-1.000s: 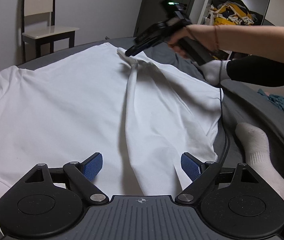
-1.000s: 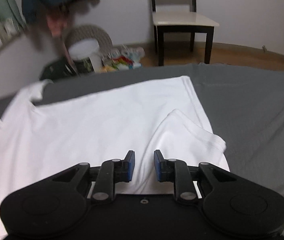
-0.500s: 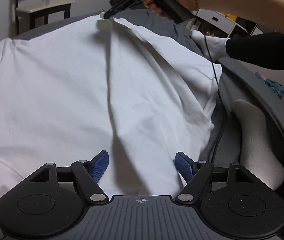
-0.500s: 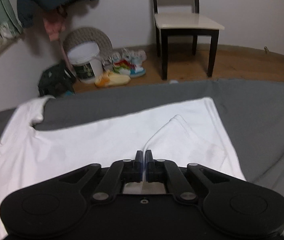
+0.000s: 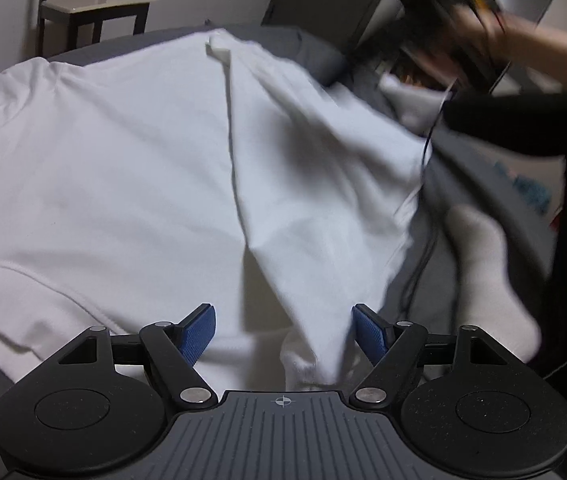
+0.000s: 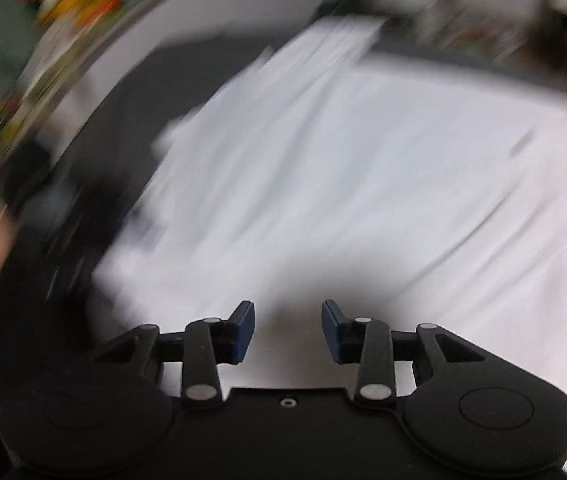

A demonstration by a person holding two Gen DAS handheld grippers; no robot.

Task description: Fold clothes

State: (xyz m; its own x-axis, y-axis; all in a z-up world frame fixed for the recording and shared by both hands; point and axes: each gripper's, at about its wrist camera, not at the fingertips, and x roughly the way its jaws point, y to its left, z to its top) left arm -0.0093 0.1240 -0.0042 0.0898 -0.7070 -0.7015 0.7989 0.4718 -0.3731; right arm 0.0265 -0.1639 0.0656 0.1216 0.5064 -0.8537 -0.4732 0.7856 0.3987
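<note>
White cotton, the shirt point(image 5: 123, 168) lies spread on the grey bed point(image 5: 307, 46), one side flap now laid over. The right gripper point(image 6: 286, 330) has let go, jaws apart; the left gripper point(image 5: 283, 332) gapes empty over the hem. First fold looks done.

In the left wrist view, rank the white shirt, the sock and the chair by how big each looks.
1. white shirt, filling most of the frame.
2. white sock, at the right.
3. chair, far back and cut off by the frame's edge.
The sock's lead over the chair owes much to nearness, so it says little of true size.
</note>
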